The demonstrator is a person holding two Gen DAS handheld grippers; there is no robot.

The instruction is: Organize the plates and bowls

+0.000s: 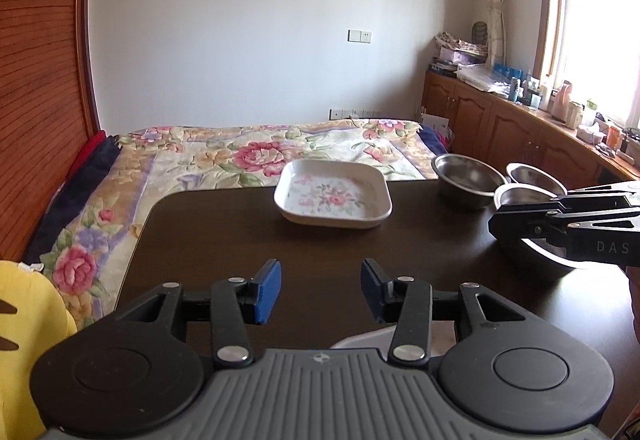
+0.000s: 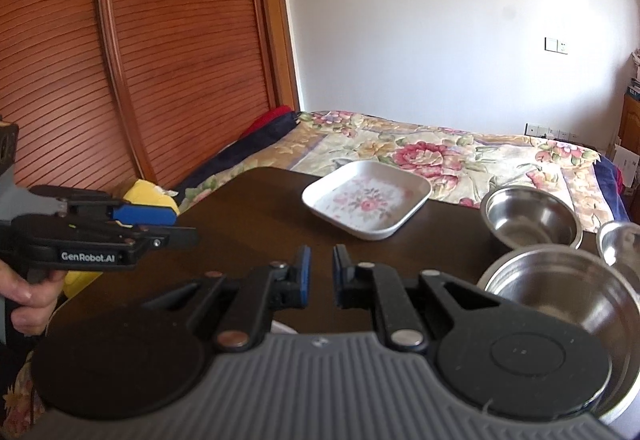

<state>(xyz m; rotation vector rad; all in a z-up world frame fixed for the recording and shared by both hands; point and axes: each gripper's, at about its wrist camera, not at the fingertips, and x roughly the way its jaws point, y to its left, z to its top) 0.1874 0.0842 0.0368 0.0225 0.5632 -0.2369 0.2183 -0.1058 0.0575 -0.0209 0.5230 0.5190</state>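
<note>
A white square plate (image 1: 332, 199) (image 2: 368, 199) with a flower print sits at the far middle of the dark table (image 1: 240, 240) (image 2: 248, 224). Three steel bowls stand at the right: a mid-sized one (image 1: 466, 175) (image 2: 532, 215), a small one (image 1: 534, 173) (image 2: 620, 240) and a large near one (image 2: 560, 292). My left gripper (image 1: 320, 292) (image 2: 185, 226) hovers open over the near table, holding nothing. Beside the large bowl, my right gripper (image 2: 322, 276) (image 1: 500, 226) has its pads a small gap apart, holding nothing. In the left wrist view it hides part of the bowls.
A bed with a floral blanket (image 1: 240, 159) (image 2: 460, 155) lies just beyond the table's far edge. A slatted wooden wardrobe (image 2: 120, 59) stands at the left, with a yellow cushion (image 1: 24, 312) near it. Cluttered wooden cabinets (image 1: 500, 119) run under the window. A white object (image 1: 360, 340) peeks out below my left gripper.
</note>
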